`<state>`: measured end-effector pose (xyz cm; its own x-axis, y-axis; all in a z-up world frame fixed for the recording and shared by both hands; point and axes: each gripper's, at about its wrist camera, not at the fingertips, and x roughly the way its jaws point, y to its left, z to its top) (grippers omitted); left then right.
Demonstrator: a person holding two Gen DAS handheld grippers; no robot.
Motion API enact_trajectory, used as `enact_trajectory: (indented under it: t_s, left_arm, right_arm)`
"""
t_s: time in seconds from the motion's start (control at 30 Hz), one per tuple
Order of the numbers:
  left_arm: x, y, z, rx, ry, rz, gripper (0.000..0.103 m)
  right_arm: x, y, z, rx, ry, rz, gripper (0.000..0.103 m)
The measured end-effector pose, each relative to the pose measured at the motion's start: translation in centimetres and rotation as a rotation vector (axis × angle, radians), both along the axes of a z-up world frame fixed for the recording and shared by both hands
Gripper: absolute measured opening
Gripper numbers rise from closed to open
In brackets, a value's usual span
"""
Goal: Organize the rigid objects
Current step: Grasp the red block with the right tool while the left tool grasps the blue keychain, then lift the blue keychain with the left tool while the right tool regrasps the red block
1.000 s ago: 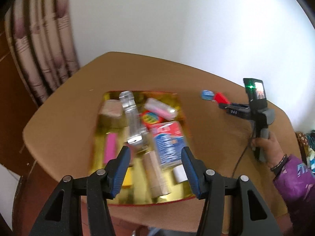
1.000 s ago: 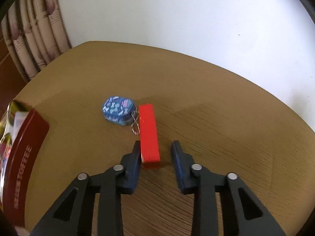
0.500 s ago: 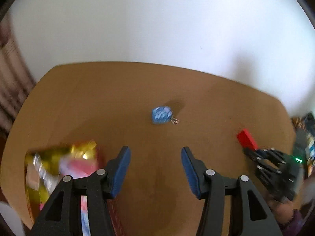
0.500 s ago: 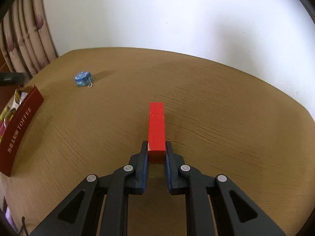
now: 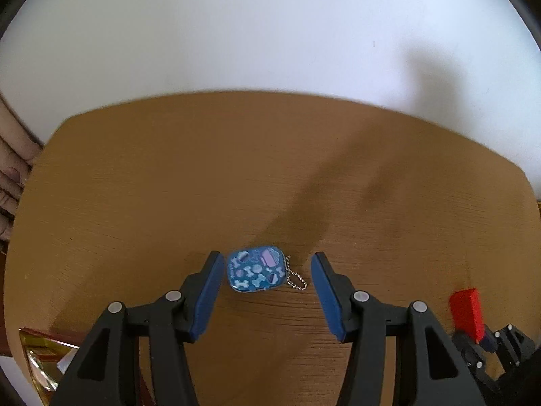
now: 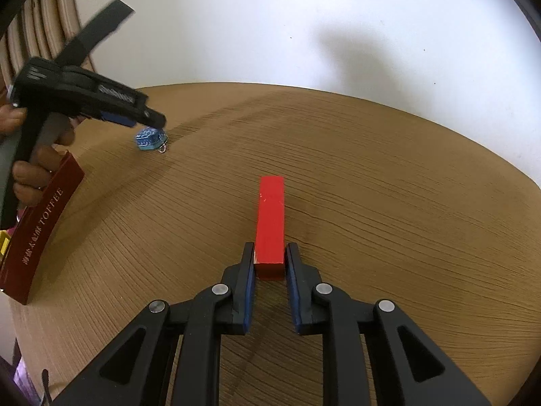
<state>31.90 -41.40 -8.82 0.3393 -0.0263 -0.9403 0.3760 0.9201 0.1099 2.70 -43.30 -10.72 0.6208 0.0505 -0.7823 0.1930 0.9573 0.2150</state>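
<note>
Nearest in the right wrist view, the right gripper [image 6: 269,260] straddles the near end of a red block [image 6: 269,218] lying flat on the round wooden table [image 6: 389,203]. Its jaws are opening; the left pad sits against the block's side, while a narrow gap shows at the right pad, so the block looks released rather than held.

Further off and to the left, the left gripper [image 5: 267,270] points steeply down over a small blue patterned tin [image 5: 255,272] with a short ball chain [image 5: 297,279]. Its fingers are open, one on each side of the tin, the left pad just beside it and the right pad apart from it, with the chain in that wider gap.

At the far left edge of the table stands a dark red toffee box [image 6: 40,233], likely the place for collected items.

To grasp the tin well, the left gripper probably needs to centre itself, come down until the pads flank the tin's side walls, and close gently on the tin itself, not the chain, so it does not skid across the smooth wood.
</note>
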Motion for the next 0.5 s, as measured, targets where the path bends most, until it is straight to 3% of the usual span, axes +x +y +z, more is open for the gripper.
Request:
enact_trajectory:
  t_s: [0.07,0.1,0.13,0.2,0.3,0.4,0.5]
  left_arm:
    - [0.2,0.0,-1.1,0.018,0.01,0.019,0.055]
    - [0.4,0.2,-1.6,0.001,0.022,0.024,0.054]
    - [0.5,0.4,-1.9,-0.018,0.035,0.032,0.044]
    - [0.6,1.7,-2.4,-0.071,0.041,0.074,0.043]
    - [-0.2,1.0,-2.3,-0.031,0.014,0.053,0.043]
    - [-1.6,1.0,-2.0,-0.062,0.033,0.057,0.043]
    - [-4.1,1.2,-0.8,-0.076,0.008,0.033,0.043]
  right_arm:
    - [-0.6,-0.7,0.1,0.002,0.001,0.003,0.02]
    - [-0.7,-0.8,0.1,0.002,0.004,0.007,0.022]
    - [-0.6,-0.7,0.1,0.001,0.007,0.012,0.025]
    - [-0.3,-0.3,0.0,-0.011,0.014,0.03,0.033]
    - [0.1,0.4,0.1,-0.035,0.024,0.07,0.054]
    - [1.0,0.4,-0.3,-0.074,0.085,0.074,0.103]
    - [1.3,-0.3,-0.5,-0.052,0.094,0.061,0.103]
